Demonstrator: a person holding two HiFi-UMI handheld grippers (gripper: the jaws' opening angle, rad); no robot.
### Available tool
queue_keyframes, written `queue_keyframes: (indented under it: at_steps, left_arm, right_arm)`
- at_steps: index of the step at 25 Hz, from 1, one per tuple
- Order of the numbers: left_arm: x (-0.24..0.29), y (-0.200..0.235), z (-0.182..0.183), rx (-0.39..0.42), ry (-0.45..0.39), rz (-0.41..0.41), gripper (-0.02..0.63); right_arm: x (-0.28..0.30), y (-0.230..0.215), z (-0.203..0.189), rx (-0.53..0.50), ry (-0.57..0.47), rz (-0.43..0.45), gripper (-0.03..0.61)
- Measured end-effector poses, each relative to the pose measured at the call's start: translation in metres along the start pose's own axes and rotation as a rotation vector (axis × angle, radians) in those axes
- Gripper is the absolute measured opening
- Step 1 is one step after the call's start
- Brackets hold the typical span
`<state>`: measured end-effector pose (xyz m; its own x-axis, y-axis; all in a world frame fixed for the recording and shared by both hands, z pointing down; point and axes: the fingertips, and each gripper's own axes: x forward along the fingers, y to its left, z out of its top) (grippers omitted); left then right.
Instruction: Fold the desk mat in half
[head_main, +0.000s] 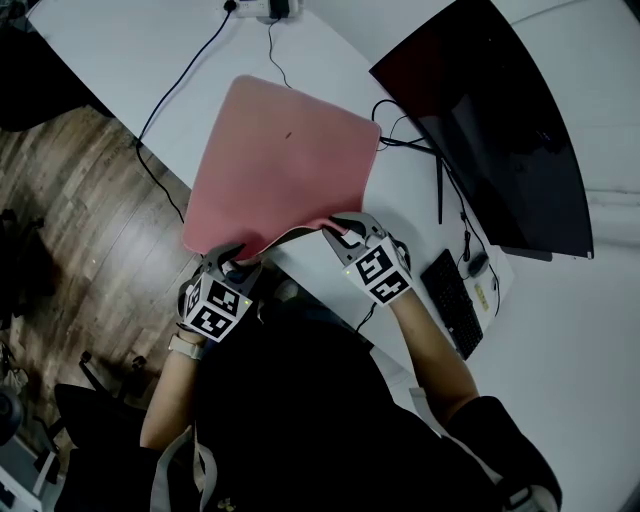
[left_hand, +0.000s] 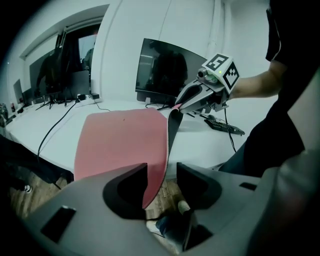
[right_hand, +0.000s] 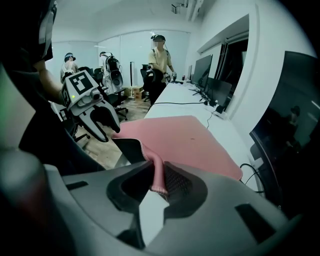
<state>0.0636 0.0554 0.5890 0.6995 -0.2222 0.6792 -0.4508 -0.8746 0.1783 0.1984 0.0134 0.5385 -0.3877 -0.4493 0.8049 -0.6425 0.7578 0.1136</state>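
Note:
A pink desk mat (head_main: 280, 160) with a dark underside lies on the white desk (head_main: 120, 45); its near edge is lifted off the desk. My right gripper (head_main: 343, 232) is shut on the mat's near right corner, and in the right gripper view the pink edge (right_hand: 157, 172) is pinched between the jaws. My left gripper (head_main: 232, 262) is at the near left corner. Its jaws stand open with the mat's corner (left_hand: 152, 180) hanging loose between them. The right gripper (left_hand: 182, 102) raises its corner higher than the left.
A dark curved monitor (head_main: 490, 120) stands at the desk's right, with a keyboard (head_main: 455, 300) and a mouse (head_main: 478, 262) near it. Black cables (head_main: 180, 80) cross the desk behind the mat. Wooden floor (head_main: 70, 220) lies to the left. People (right_hand: 160, 55) stand far back.

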Motion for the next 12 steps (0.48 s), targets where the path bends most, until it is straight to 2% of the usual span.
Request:
queue_keyframes:
  at_steps: [8, 12]
  left_arm:
    - [0.006, 0.021, 0.006, 0.025, 0.003, -0.051, 0.170]
    - [0.002, 0.032, 0.013, 0.035, -0.023, -0.068, 0.073]
  right_arm:
    - [0.008, -0.023, 0.034, 0.024, -0.001, -0.043, 0.072]
    - [0.013, -0.032, 0.048, 0.022, 0.005, -0.071, 0.072]
